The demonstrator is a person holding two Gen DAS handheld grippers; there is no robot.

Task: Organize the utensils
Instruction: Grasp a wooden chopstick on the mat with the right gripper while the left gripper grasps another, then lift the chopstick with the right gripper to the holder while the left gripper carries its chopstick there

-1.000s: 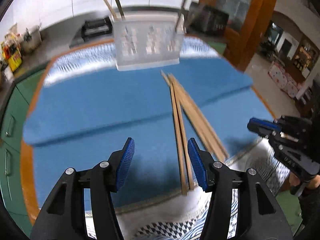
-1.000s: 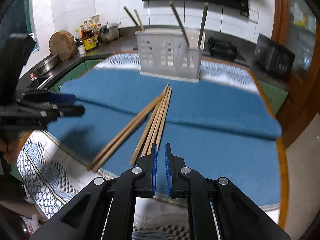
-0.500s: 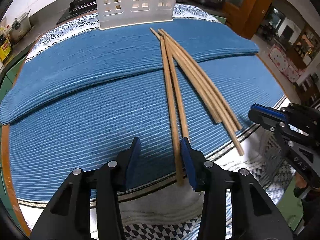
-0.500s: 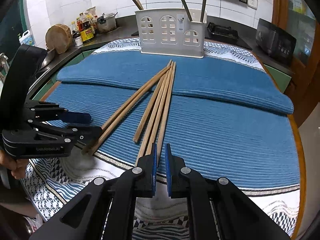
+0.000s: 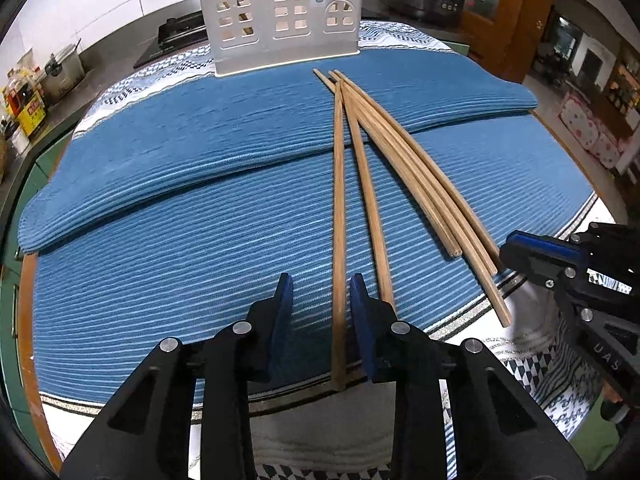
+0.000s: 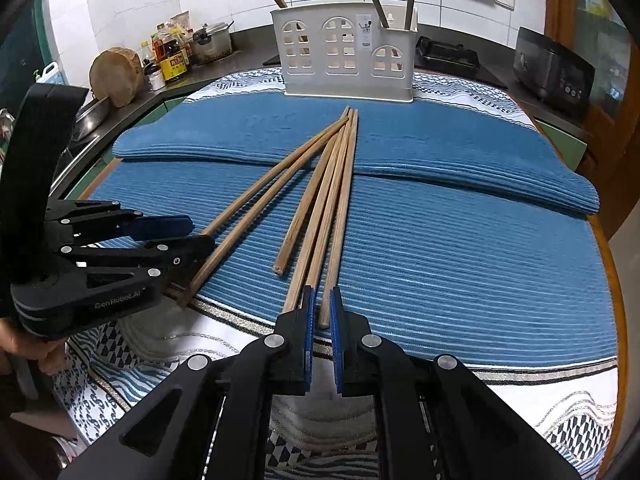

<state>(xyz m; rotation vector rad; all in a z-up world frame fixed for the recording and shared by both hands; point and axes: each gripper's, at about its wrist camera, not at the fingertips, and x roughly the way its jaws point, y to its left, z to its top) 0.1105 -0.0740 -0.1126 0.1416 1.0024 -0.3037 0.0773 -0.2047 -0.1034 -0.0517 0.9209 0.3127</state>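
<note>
My left gripper [image 5: 320, 292], jaws just closing but not yet gripping, straddles the near end of the leftmost chopstick [image 5: 339, 208], which lies on the blue mat [image 5: 160, 220], long axis toward the holder [image 5: 280, 16]; my right gripper [image 6: 320, 308] stays clenched, empty.

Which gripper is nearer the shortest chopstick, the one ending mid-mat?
Right. The right gripper sits just behind the shortest chopstick; the left gripper straddles the far-left chopstick, further off.
</note>
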